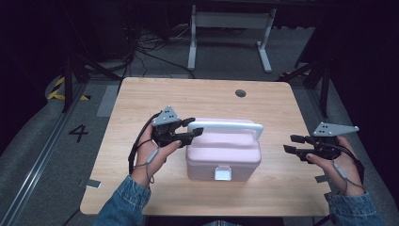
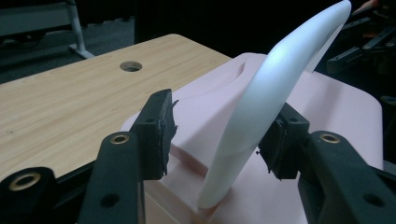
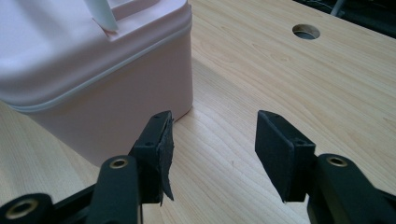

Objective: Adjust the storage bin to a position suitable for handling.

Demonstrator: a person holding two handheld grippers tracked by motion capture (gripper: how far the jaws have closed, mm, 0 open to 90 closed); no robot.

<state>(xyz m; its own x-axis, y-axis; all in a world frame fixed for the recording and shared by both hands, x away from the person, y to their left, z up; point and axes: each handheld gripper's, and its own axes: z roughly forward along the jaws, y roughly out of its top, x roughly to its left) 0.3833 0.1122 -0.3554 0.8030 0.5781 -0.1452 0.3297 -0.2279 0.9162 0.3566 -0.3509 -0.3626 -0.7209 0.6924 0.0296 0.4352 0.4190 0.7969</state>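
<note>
Left gripper (image 2: pixel 217 135) jaws spread, straddling white handle (image 2: pixel 271 93) of pink box (image 1: pixel 223 153), nothing clamped; close squarely near hinge; right gripper (image 3: pixel 212 154) open, empty

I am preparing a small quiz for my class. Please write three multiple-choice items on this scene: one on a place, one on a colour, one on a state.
1. Where is the left claw?
A. at the box's white handle
B. at the table's hole
C. at the latch

2. What colour is the box?
A. blue
B. pink
C. green

3. How is the right claw?
A. shut on the box
B. shut on a cable
C. open, holding nothing

Answers:
1 A, its jaws stand either side of the handle's end.
2 B, lid and walls are pink.
3 C, bare table shows between its jaws.
</note>
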